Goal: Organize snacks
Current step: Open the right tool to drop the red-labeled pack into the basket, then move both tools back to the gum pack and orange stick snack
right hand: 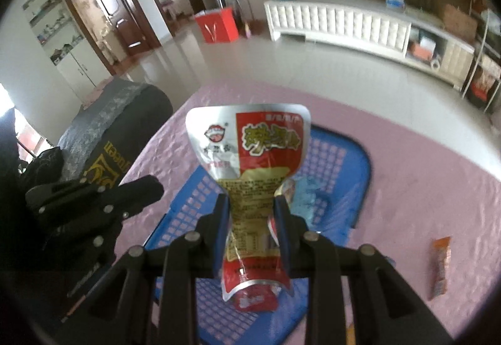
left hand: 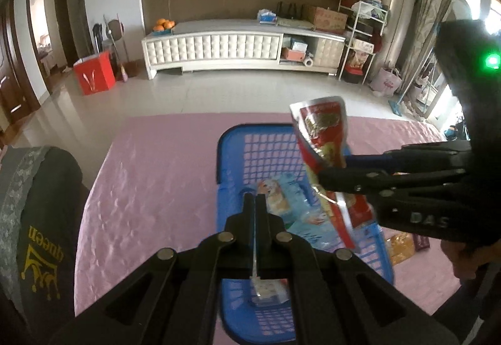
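My right gripper (right hand: pixel 252 213) is shut on a red-and-silver snack pouch (right hand: pixel 247 138), pinched at its waist and held upright over a blue plastic basket (right hand: pixel 363 163). The left wrist view shows the same pouch (left hand: pixel 322 132) and right gripper (left hand: pixel 332 171) above the basket's (left hand: pixel 225 138) right side. My left gripper (left hand: pixel 255 204) is shut over the basket, with the thin edge of a small clear packet (left hand: pixel 266 291) running between its fingers. A light-blue packet (left hand: pixel 291 207) lies in the basket. In the right wrist view the left gripper (right hand: pixel 153 185) is at the left.
A pink cloth (left hand: pixel 141 172) covers the table. A dark cushion with gold "queen" lettering (left hand: pixel 40 219) stands at its left edge. An orange packet (right hand: pixel 441 266) lies on the cloth right of the basket, and a yellow packet (left hand: pixel 400 246) sits beside the basket.
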